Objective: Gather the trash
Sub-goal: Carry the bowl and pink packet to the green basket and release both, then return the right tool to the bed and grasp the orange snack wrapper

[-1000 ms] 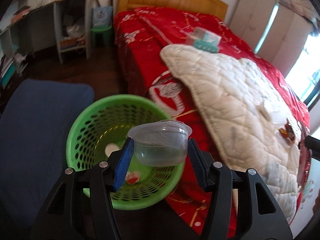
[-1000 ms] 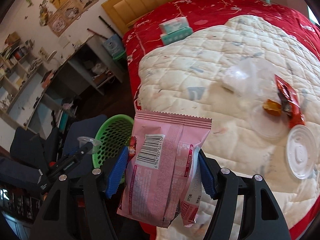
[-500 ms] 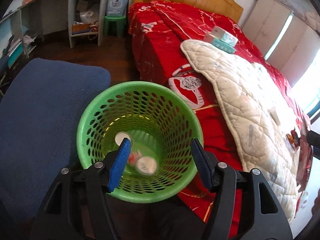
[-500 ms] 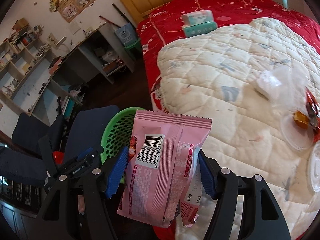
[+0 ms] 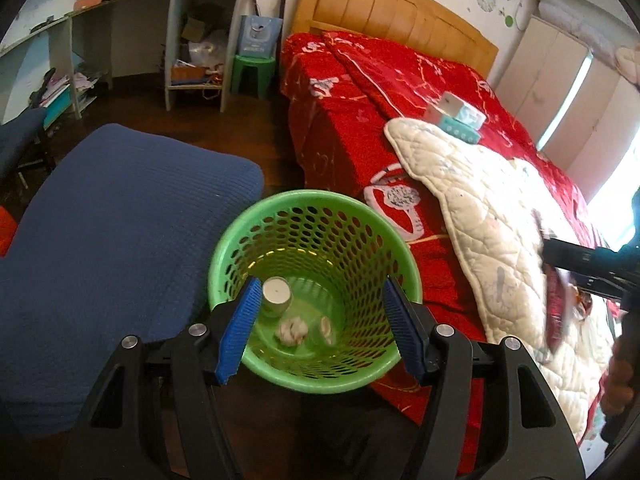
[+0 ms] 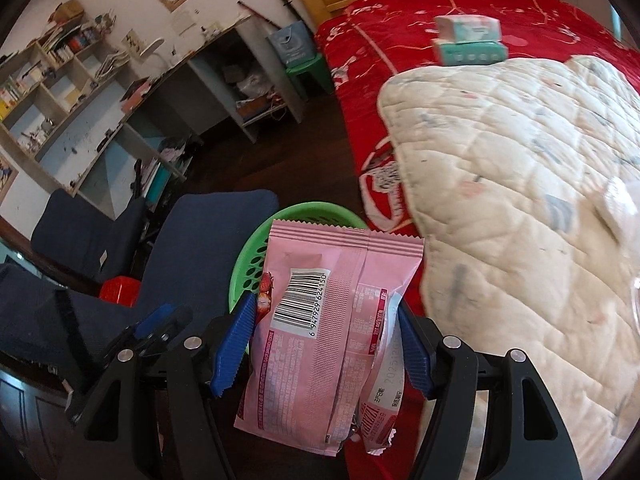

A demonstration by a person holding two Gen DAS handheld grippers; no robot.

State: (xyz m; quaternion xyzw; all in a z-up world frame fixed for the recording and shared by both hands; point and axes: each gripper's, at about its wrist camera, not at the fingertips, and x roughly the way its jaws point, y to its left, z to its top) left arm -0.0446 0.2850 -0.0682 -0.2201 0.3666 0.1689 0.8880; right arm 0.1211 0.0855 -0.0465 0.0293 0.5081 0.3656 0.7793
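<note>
1. Left wrist view: the left gripper (image 5: 320, 330) hangs over the green basket (image 5: 280, 216), fingers wide with nothing between them; inside lie 1 clear cup (image 5: 275, 297), 1 crumpled paper ball (image 5: 293, 331) and 1 pale scrap; this hand's drop looks done, so next it needs another piece from the quilt (image 5: 492, 224)
2. Right wrist view: the right gripper (image 6: 326, 344) clamps 2 pink snack packets (image 6: 316, 344), 1 behind the other; the basket rim shows just behind them; judged step: carrying them over; next, centre above the basket, then let go
</note>
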